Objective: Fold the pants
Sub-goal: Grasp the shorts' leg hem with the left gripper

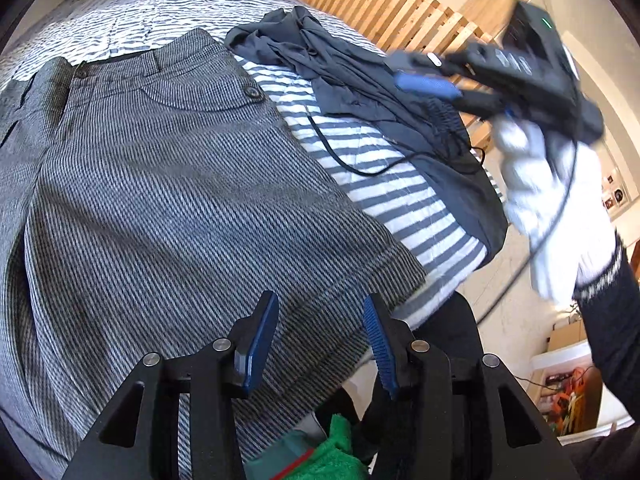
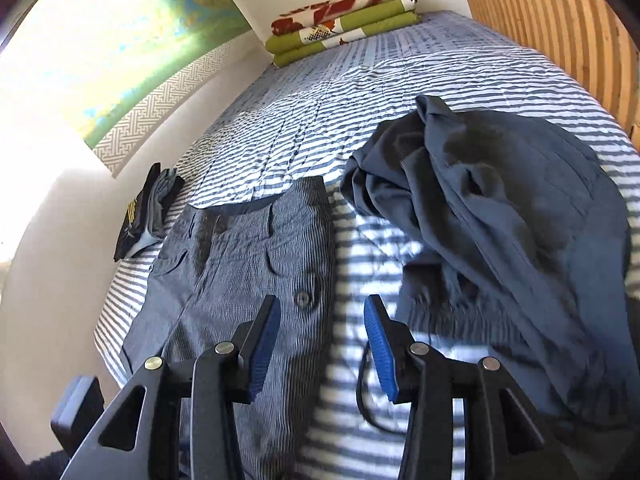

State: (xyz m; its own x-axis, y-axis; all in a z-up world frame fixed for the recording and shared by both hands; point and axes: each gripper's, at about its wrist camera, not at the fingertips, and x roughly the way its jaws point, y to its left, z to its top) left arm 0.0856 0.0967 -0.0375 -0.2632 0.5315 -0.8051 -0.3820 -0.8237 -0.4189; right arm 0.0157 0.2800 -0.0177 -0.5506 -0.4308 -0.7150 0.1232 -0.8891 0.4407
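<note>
Grey woven pants lie flat on the striped bed, waistband at the far end and a hem toward me. My left gripper hovers open just above that near hem, with nothing between its blue pads. In the right wrist view the same pants lie to the left, and my right gripper stands open over their right edge and the bedspread. The left wrist view shows the right gripper blurred in the air over the dark blue garment, held by a white-gloved hand.
A crumpled dark blue garment lies right of the pants, with a black cable beside it. Folded dark clothes sit by the wall at left. Green cushions are stacked at the bed's far end. A wooden slatted panel borders the right side.
</note>
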